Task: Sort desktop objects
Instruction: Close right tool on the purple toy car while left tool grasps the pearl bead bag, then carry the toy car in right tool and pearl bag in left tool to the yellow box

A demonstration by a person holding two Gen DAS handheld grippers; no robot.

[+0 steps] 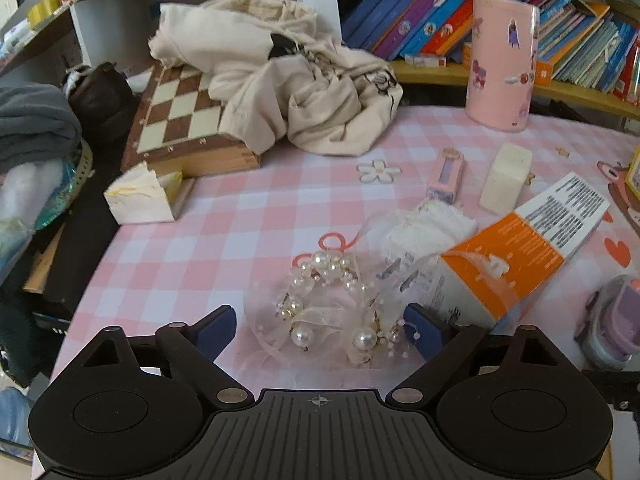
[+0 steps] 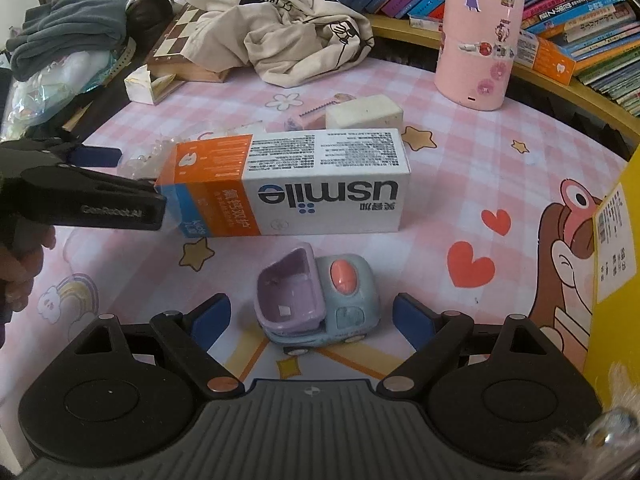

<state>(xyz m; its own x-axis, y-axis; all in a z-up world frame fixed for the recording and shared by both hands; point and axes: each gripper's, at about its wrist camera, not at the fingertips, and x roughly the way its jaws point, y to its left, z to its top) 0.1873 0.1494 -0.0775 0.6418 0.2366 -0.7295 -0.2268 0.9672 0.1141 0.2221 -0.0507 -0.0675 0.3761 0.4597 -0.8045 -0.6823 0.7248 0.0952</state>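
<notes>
Sorting has barely begun: the left hand-held gripper (image 1: 318, 330) stands apart around the pearl hair ornament (image 1: 332, 304), the right hand-held gripper (image 2: 312, 318) apart around the toy truck (image 2: 320, 296); toothpaste box (image 2: 304, 184) beyond lies unsorted on the tabletop (image 2: 460, 168).

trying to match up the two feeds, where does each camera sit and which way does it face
Left wrist: on the left gripper, looking down and forward at the pearl hair accessory; its own fingers show.
Right wrist: on the right gripper, looking down at the toy truck; the left gripper and a hand show too.
Shared: toothpaste box, pink cylinder.
</notes>
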